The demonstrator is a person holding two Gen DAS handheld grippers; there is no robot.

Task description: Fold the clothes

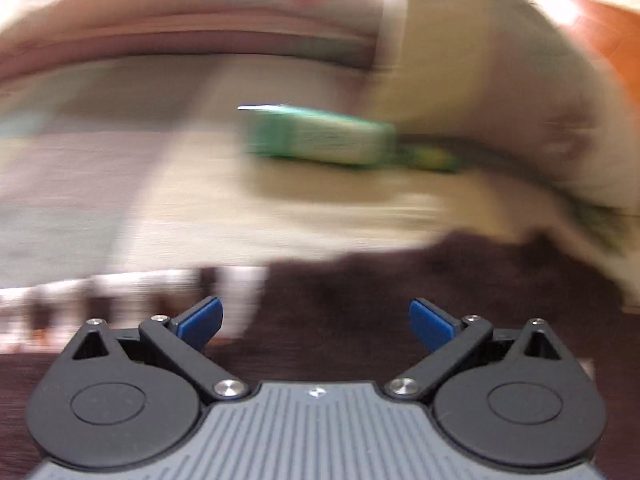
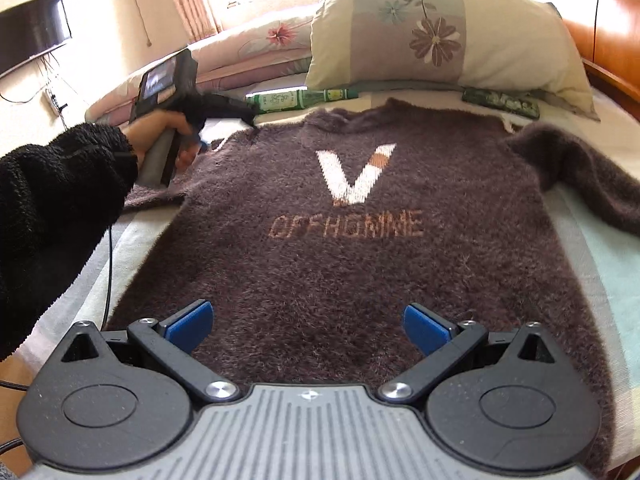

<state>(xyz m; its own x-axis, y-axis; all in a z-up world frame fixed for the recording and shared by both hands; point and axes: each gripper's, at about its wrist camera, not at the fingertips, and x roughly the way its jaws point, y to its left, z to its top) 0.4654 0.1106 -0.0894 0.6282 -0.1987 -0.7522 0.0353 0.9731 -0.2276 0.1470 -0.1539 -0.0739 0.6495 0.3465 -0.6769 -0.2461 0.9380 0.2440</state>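
A fuzzy dark brown sweater (image 2: pixel 352 248) with a white V and orange lettering lies flat, front up, on the bed. Its right sleeve (image 2: pixel 580 176) trails off to the right. My right gripper (image 2: pixel 308 326) hovers open over the sweater's hem, nothing between its blue pads. A hand in a black fleece sleeve (image 2: pixel 52 200) holds the other gripper body (image 2: pixel 172 92) at the sweater's left shoulder. The left wrist view is motion-blurred: my left gripper (image 1: pixel 316 326) is open above the brown sweater (image 1: pixel 400 300), holding nothing.
A flowered pillow (image 2: pixel 440 40) lies at the head of the bed, a folded quilt (image 2: pixel 248 48) to its left. A green glass bottle (image 2: pixel 296 100) and a patterned case (image 2: pixel 500 104) lie just beyond the collar. Wooden headboard (image 2: pixel 612 40) at right; bottle (image 1: pixel 320 136) also in the left view.
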